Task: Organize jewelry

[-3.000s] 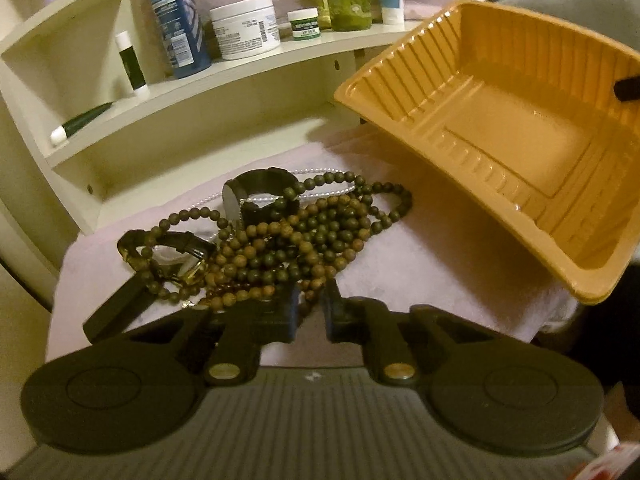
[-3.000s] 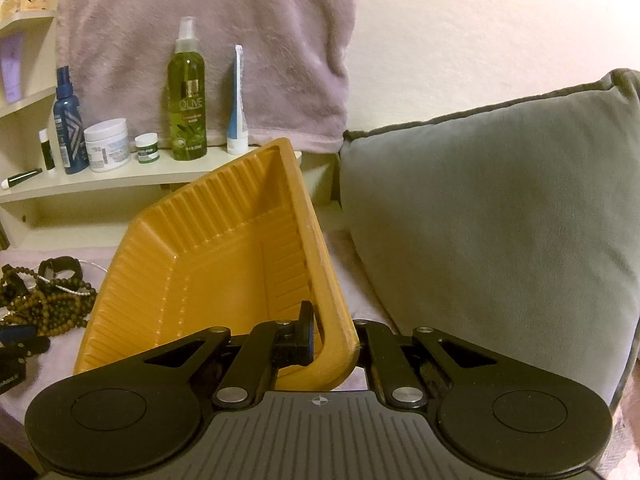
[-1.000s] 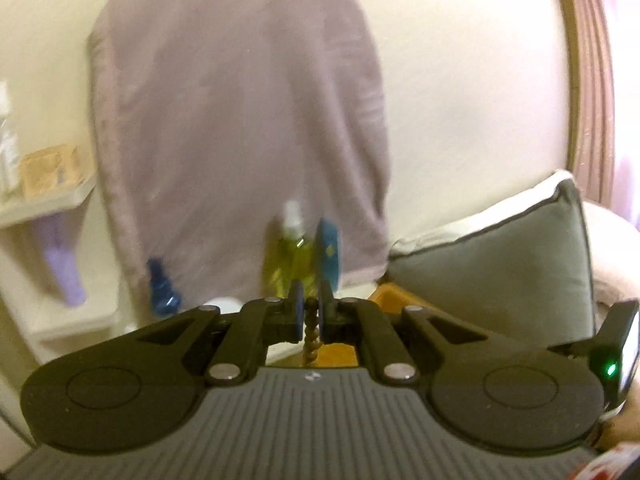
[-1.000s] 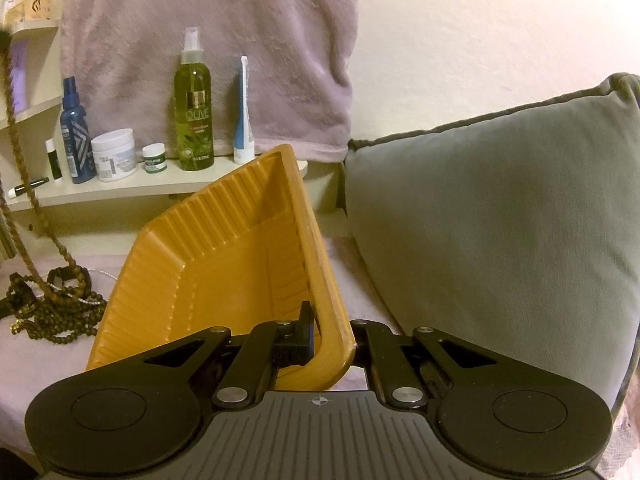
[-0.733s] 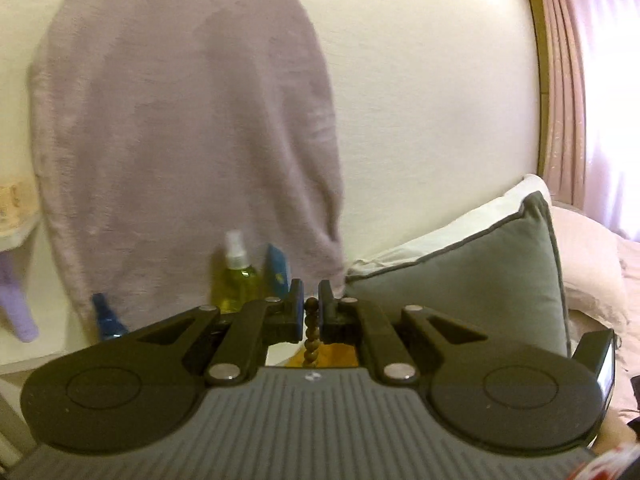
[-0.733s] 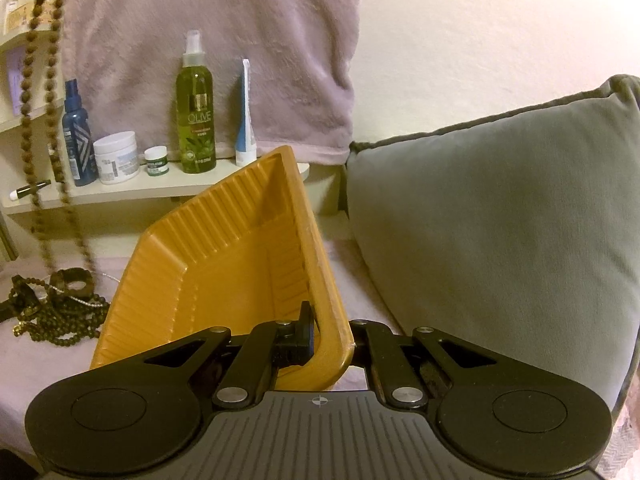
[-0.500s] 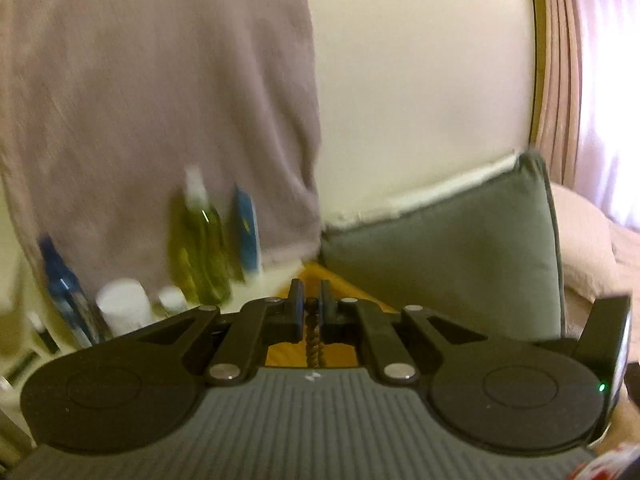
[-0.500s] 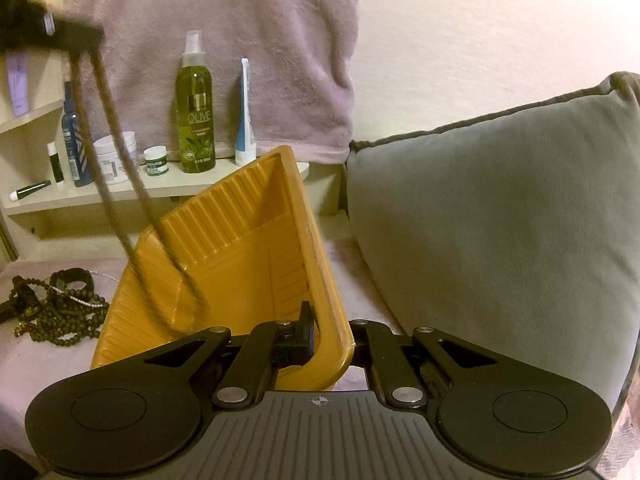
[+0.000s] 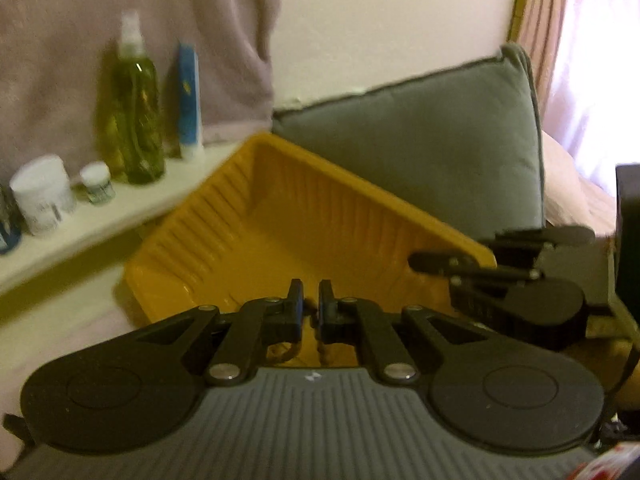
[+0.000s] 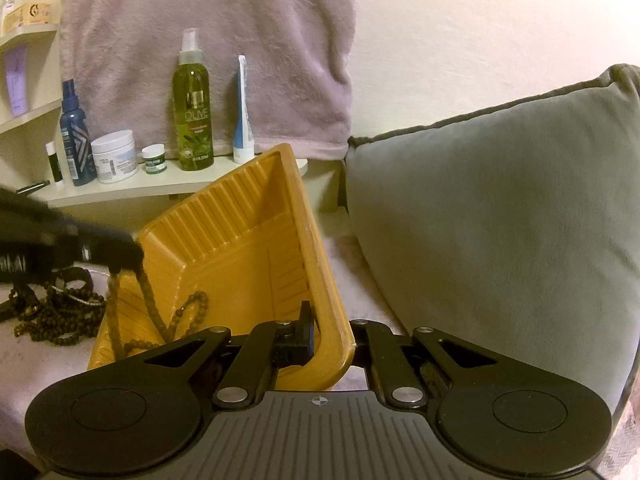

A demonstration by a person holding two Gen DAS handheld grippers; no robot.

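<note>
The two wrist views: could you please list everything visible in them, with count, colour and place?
tray: one, orange, tilted, rim clamped by right tongs
bead necklace: one, brown, hanging from left tongs into tray
jewelry pile: one heap, dark beads, on pink cloth left of tray
spray bottle: one, green, on shelf
tube: one, blue and white, on shelf
jars: two, white, on shelf
blue bottle: one, on shelf
towel: one, mauve, hanging on wall
cushion: one, grey, right of tray
left tongs: black, shut on necklace
right tongs: black, gripping tray rim
</note>
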